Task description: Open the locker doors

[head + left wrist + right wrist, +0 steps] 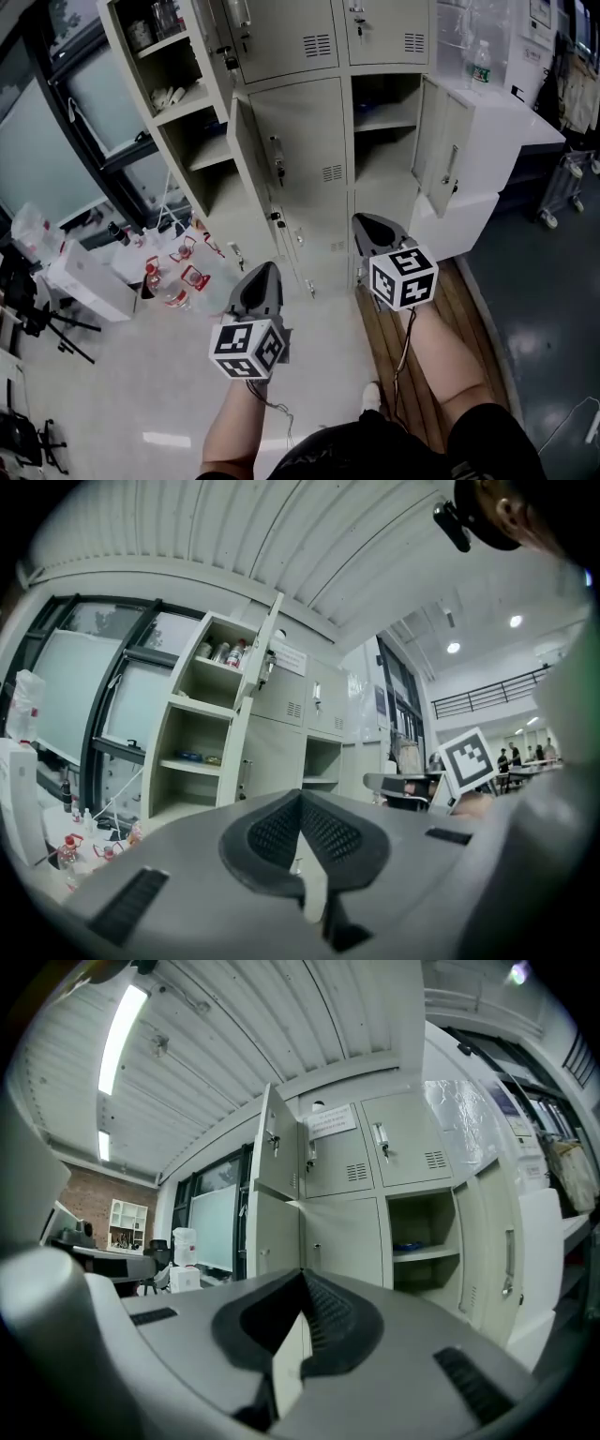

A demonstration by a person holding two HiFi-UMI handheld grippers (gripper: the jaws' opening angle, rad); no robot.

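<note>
Pale floor (122,412), red-labelled bottles (155,274) and white box (89,277) at left, wooden boards (466,292) before the lockers (300,169)

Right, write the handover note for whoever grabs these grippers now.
Left gripper: shut, empty, in the air before the lockers.
Right gripper: same.
Open already: upper left door, middle right door.
Closed: top middle door, top right door, centre door; lower middle door looks closed too.
Left to do: open those.

locker bank (300,122) top cropped, shelf clutter (173,94) indistinct
</note>
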